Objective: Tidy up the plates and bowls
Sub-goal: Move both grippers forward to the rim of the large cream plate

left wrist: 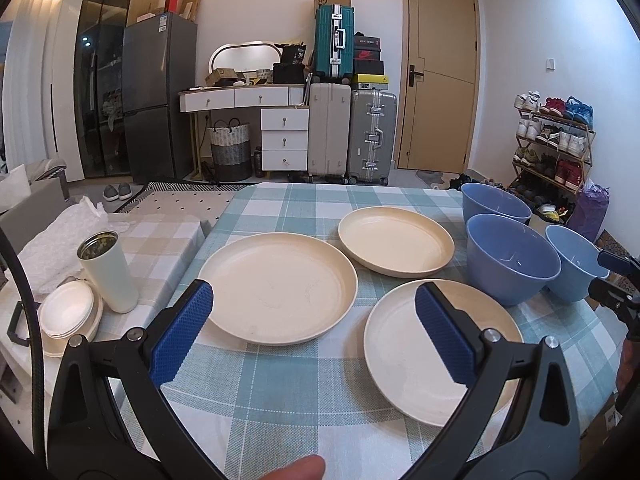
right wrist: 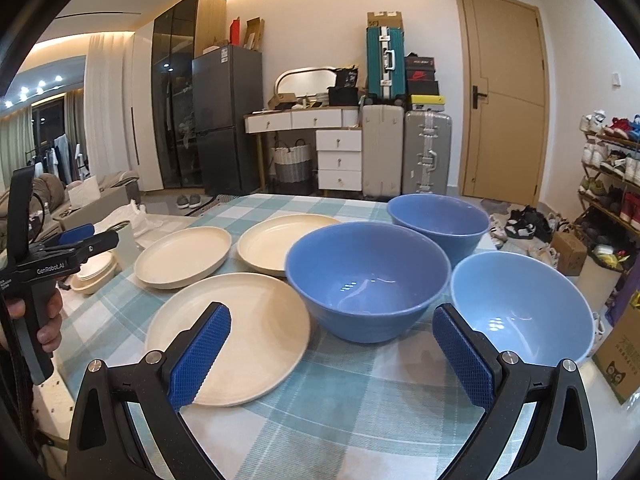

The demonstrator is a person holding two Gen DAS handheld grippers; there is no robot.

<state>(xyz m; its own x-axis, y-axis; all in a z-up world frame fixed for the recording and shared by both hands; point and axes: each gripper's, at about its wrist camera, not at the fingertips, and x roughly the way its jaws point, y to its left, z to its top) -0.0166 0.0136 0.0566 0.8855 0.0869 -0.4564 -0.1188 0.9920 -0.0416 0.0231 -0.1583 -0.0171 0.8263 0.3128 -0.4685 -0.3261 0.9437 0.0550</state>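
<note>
Checked teal-white cloth covers the tabletop (left wrist: 280, 408). Three cream plates (left wrist: 280, 286) lie flat, unstacked, center frame; three glossy blue bowls (right wrist: 368, 278) cluster at right, not nested, so nothing looks sorted yet. My left gripper (left wrist: 314, 334) and right gripper (right wrist: 332, 354) hover at bottom of frame, fingers spread, gripping nothing.

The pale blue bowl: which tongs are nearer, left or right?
Right. The right tongs hover beside the pale blue bowl; the left tongs hover over the plates.
</note>
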